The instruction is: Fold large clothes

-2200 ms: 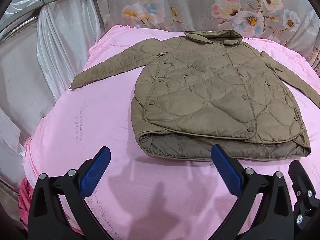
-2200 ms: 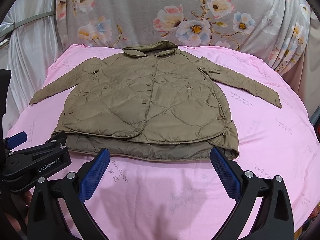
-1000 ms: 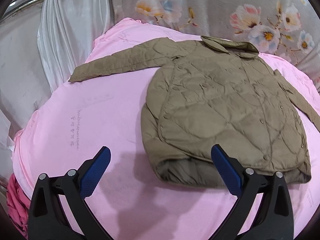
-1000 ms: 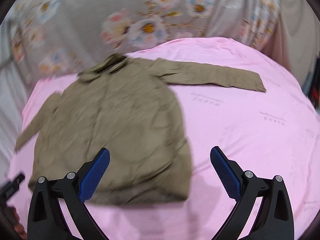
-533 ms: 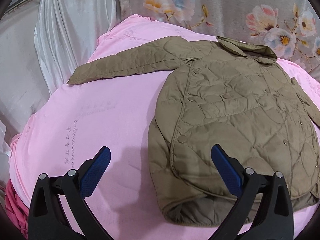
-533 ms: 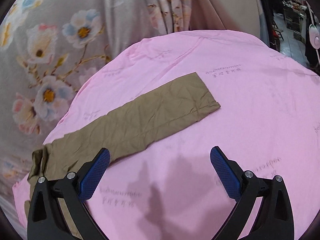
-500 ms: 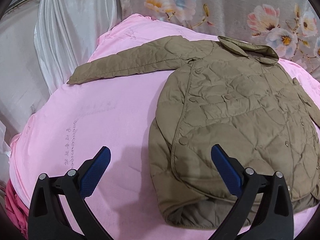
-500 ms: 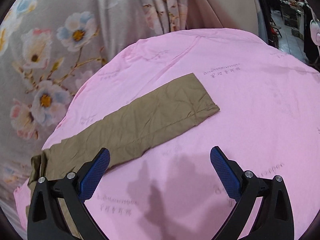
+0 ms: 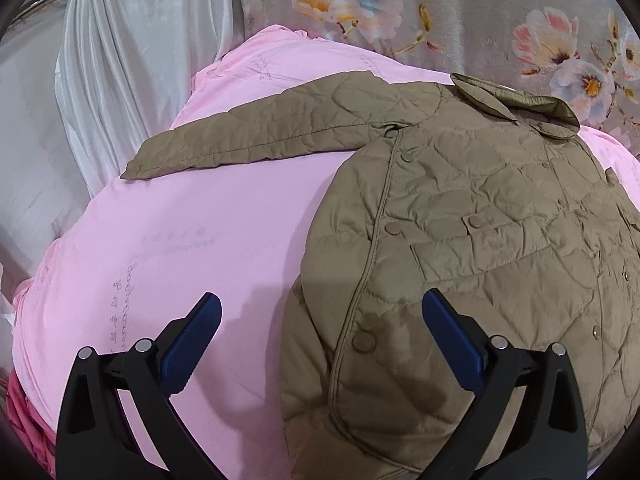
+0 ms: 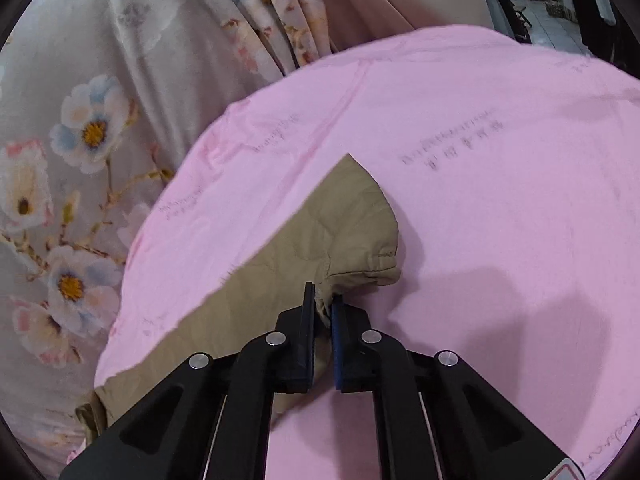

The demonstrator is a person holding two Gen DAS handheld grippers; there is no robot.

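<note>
**Right gripper pinching the sleeve cuff; left gripper open over the jacket hem**

Right gripper [image 10: 323,308] has its jaws closed almost together on a bunched fold at the cuff edge of the jacket's right sleeve [image 10: 312,248]. This sleeve lies flat on the pink bedsheet [image 10: 500,220], its long axis running from the cuff back toward the lower left of the right wrist view, where the jacket body lies out of frame. Left gripper [image 9: 320,334] hangs with jaws spread wide and holds nothing; its right finger is over the lower hem of the quilted olive jacket [image 9: 480,240], its left finger over bare sheet. The jacket lies buttoned, front up, collar [image 9: 516,104] far from the gripper, and the left sleeve [image 9: 260,136] stretches out to the left (well apart from this gripper). Folding the held sleeve inward likely means carrying the cuff across toward the body. A floral curtain [image 10: 88,132] and a white drape [image 9: 120,60] border the bed; nothing lies in the path.
</note>
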